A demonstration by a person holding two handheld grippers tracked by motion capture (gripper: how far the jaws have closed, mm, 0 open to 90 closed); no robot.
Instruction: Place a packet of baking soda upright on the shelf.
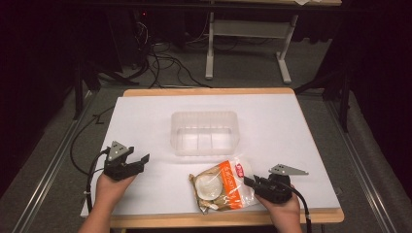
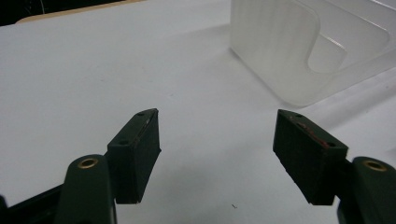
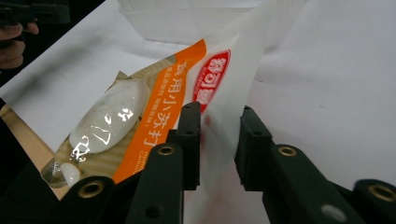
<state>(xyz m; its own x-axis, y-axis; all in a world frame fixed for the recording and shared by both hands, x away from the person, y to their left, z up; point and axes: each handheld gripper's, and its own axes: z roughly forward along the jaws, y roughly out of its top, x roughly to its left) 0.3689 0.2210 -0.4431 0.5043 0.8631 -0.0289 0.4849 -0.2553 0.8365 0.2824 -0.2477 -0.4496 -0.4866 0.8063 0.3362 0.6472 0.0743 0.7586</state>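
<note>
A white table (image 1: pixel 145 121) with a wooden edge stands on grey carpet in a dark room, with cables on the floor at eleven o'clock and a pale desk frame (image 1: pixel 248 43) at twelve. The left gripper (image 1: pixel 138 162) hovers at eight o'clock, its jaws spread wide over bare tabletop with nothing between them. A clear plastic tub (image 1: pixel 205 132) sits at the table's centre. Just beyond its near wall, at five o'clock, lies a snack bag (image 1: pixel 222 184) with an orange stripe. The right gripper (image 1: pixel 248 181) comes in from four o'clock, its jaws astride the bag's clear right edge; whether the pads press it, I cannot tell.
</note>
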